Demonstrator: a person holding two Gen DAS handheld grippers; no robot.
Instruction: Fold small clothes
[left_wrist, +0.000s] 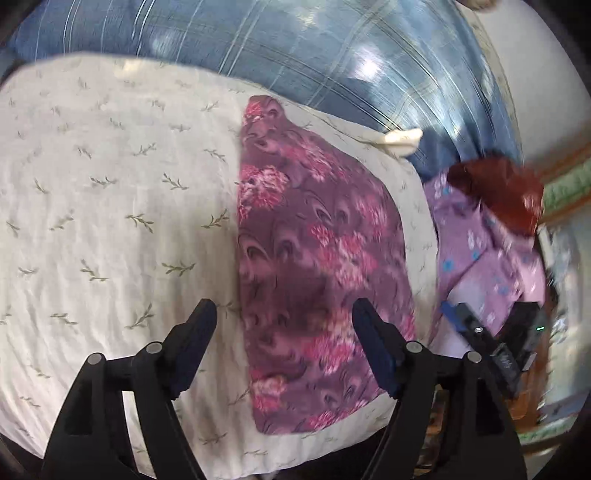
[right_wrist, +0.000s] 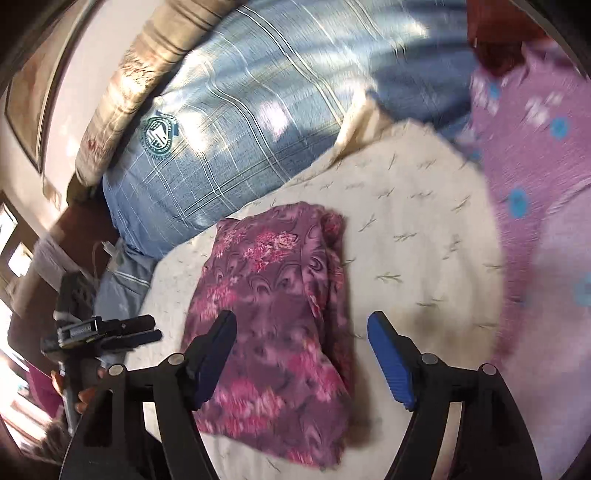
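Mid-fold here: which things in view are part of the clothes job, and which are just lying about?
Job:
- folded purple floral garment
- lilac garment with blue flowers, probably still to fold
- cream leaf-print cloth as work surface
- left gripper, right gripper, both open

Lying about:
- blue plaid pillow
- red cloth

In the left wrist view the lilac garment (left_wrist: 476, 243) at the right was smeared by motion, its blue flowers mere blots; the red cloth (left_wrist: 506, 188) above it was just as soft, and what it was could not be told; the other claw (left_wrist: 491, 332) showed there only in part, blurred, its far side lost against the dark edge; the room beyond was a streaked wash of colour. In the right wrist view the lilac garment (right_wrist: 535, 184) ran off the right edge; the print of the folded purple cloth (right_wrist: 273, 314) smudged towards the camera; the badge (right_wrist: 159, 136) on the blue checked bedding (right_wrist: 258, 122) bore lettering too small to read.
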